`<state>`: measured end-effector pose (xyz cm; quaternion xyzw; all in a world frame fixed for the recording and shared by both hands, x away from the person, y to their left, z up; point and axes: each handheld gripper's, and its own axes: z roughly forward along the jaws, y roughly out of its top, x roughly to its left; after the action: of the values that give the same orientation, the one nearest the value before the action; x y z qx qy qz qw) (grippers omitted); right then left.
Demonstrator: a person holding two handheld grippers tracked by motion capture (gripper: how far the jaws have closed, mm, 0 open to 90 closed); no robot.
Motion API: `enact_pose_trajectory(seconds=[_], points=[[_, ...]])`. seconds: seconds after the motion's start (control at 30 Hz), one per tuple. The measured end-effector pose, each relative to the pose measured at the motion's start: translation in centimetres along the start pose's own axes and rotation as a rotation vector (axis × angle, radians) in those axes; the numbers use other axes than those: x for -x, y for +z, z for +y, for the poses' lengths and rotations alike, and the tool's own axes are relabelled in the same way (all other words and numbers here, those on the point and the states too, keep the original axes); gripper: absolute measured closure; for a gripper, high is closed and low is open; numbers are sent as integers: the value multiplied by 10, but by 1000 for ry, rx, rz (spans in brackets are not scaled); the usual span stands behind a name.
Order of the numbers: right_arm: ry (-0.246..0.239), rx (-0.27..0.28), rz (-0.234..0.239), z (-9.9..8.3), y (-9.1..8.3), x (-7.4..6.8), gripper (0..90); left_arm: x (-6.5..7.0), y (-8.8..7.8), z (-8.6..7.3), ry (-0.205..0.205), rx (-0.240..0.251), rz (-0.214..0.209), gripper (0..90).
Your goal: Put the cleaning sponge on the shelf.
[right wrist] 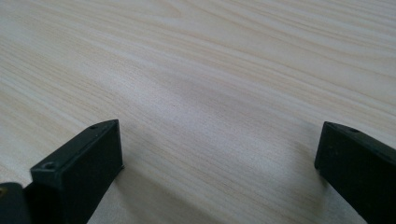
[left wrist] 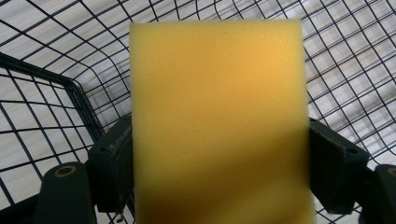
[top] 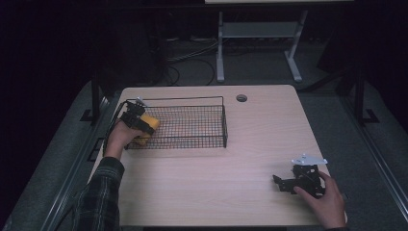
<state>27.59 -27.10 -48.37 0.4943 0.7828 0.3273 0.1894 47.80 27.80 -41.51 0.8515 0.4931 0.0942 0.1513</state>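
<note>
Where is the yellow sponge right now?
In the high view the sponge is at the left end of the wire basket, held between the jaws of the left gripper; the left gripper view shows basket mesh behind it.

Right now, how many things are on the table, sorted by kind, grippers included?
Yellow sponge: 1
Black wire basket: 1
Grippers: 2, the left gripper and the right gripper
Total: 4

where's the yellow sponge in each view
High view: sponge at the wire basket's left end, in the left hand-held gripper.
Left gripper view: sponge centre frame, between the jaws.
Right gripper view: bare table, no sponge.
Shared landmark: the basket mesh.
</note>
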Motion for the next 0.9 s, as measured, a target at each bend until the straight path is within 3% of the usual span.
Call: enact_pose_trajectory(seconds=[0.6, 0.9], points=[[1, 0, 0, 0, 0, 0, 1, -1, -11, 1, -11, 49, 6, 178], [0, 0, 0, 0, 0, 0, 1, 2, -34, 5, -10, 112, -6, 178]])
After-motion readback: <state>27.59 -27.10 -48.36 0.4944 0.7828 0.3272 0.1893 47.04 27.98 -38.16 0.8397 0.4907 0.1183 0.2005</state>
